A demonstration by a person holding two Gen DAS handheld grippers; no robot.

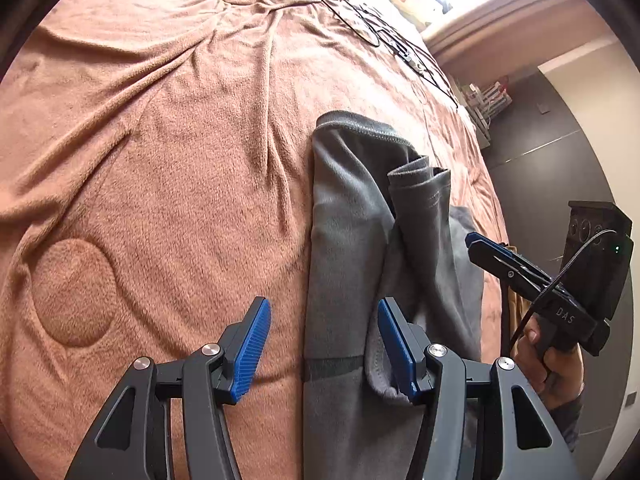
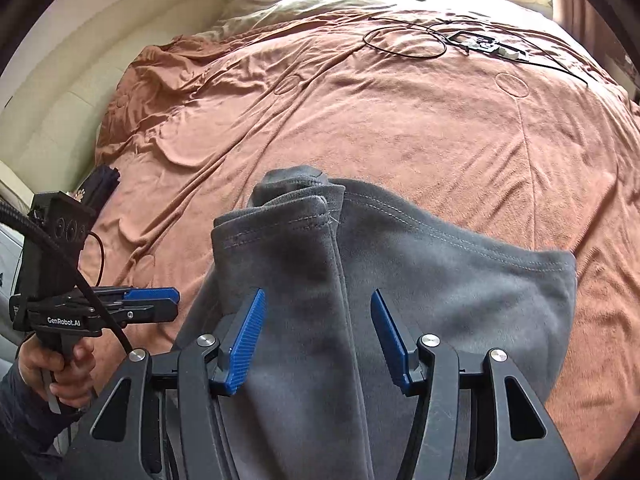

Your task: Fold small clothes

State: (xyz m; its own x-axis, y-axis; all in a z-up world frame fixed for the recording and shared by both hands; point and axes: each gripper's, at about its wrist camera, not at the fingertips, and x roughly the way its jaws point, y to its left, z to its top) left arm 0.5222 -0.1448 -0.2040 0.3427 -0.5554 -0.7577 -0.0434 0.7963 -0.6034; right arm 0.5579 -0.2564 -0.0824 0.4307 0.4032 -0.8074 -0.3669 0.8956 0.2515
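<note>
Smoothing the grey garment [image 2: 420, 264] near the bed's [image 1: 140, 160] right edge is advised; both grippers, left [image 1: 324, 344] and right [image 2: 316, 340], are held open, gripping nothing.

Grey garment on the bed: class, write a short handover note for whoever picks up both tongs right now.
Left tongs: open, holding nothing, over the left edge of the grey garment.
Right tongs: open, hanging above the garment's middle, nothing pinched.
Garment: lies on the brown blanket near the bed's edge, already doubled lengthwise, with one hemmed end bunched up in loose layers on top.
Done: a first fold, judging by the stacked layers.
Left: flatten the bunched end, then fold again into a compact shape.
Keep clear of the black cables further up the bed.
</note>
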